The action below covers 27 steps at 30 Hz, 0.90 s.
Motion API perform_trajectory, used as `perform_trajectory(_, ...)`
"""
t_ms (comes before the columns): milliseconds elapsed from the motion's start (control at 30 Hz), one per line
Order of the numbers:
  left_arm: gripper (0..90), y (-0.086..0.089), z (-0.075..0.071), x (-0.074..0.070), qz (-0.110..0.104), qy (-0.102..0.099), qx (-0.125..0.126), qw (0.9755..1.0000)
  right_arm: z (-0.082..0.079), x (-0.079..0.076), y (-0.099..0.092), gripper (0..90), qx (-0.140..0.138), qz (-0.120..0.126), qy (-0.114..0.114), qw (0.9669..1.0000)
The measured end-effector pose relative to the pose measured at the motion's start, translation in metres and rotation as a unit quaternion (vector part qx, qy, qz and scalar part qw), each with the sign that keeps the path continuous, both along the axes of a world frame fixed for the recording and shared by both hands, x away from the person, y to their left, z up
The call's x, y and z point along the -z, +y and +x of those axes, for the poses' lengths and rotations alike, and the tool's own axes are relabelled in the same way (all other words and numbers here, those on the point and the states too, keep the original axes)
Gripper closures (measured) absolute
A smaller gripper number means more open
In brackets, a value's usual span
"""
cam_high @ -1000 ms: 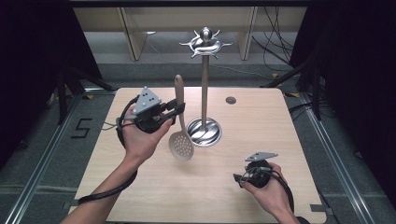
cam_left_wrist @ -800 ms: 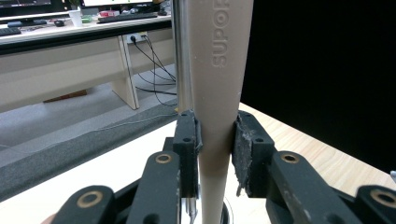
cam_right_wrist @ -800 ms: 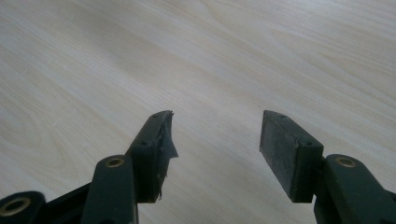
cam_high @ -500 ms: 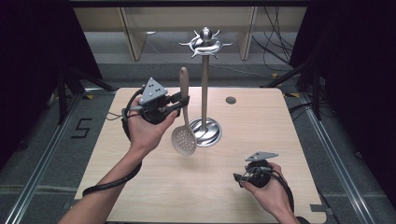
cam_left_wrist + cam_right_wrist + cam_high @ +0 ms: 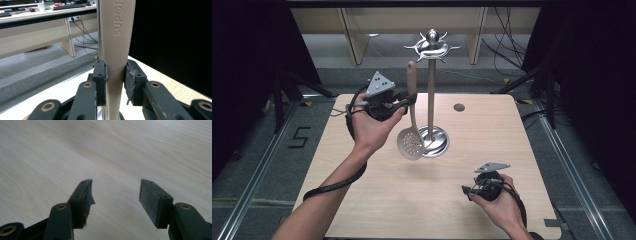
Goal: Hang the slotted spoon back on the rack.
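Above the wooden table (image 5: 362, 200), your left gripper (image 5: 404, 104) is clamping the beige handle of the slotted spoon (image 5: 411, 127), its perforated bowl hanging below the jaws, just beside the steel utensil stand (image 5: 431, 95). Between your left gripper's pads (image 5: 130, 80), that handle is standing upright, squeezed. Below your right gripper (image 5: 115, 192), jaws gaping wide and empty, bare tabletop is showing.

Pale wooden desk (image 5: 362, 190), round-cornered, with a small dark round spot (image 5: 459, 107) near the far edge. Resting on it: metal utensil stand (image 5: 432, 141) with round base, centre-far.
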State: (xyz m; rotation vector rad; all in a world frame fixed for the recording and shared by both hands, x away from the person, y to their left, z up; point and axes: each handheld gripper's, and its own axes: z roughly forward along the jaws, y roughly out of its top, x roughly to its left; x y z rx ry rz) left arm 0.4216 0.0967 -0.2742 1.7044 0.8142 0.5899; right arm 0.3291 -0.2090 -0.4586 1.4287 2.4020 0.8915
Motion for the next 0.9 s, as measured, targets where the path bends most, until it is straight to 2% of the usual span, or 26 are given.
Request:
perform_trajectory(67, 71.8, 0.0, 0.001, -0.001, 0.001, 0.001, -0.001, 1.0, 0.0, 0.0, 0.0, 44.1, 0.0, 0.0, 0.0, 1.0)
perform_trajectory(133, 71.8, -0.001, 0.004, -0.001, 0.003, 0.003, -0.001, 1.0, 0.0, 0.0, 0.0, 44.1, -0.009, -0.004, -0.011, 0.9999)
perform_trajectory(267, 71.8, -0.004, 0.008, -0.001, 0.005, 0.007, -0.004, 1.0, -0.001, -0.001, 0.001, 44.1, -0.003, 0.001, -0.001, 1.0)
perform_trajectory(300, 71.8, -0.004, 0.009, -0.001, 0.004, 0.007, -0.004, 1.0, -0.002, -0.001, 0.003, 44.0, 0.004, 0.008, 0.008, 0.9999)
perform_trajectory(533, 71.8, -0.006, 0.011, -0.004, 0.005, 0.008, -0.004, 0.9999, -0.001, 0.0, 0.002, 44.0, -0.003, 0.003, -0.002, 1.0)
perform_trajectory(600, 71.7, -0.006, 0.011, -0.004, 0.005, 0.009, -0.004, 0.9999, -0.002, -0.001, 0.003, 44.0, 0.005, 0.007, 0.007, 0.9999)
perform_trajectory(833, 71.8, -0.01, 0.013, -0.006, 0.015, 0.012, -0.004, 0.9998, -0.002, -0.001, 0.003, 44.0, -0.002, 0.005, 0.002, 1.0)
perform_trajectory(900, 71.7, -0.012, 0.017, -0.005, 0.014, 0.02, -0.005, 0.9997, -0.002, -0.001, 0.003, 44.0, 0.0, 0.007, 0.004, 1.0)
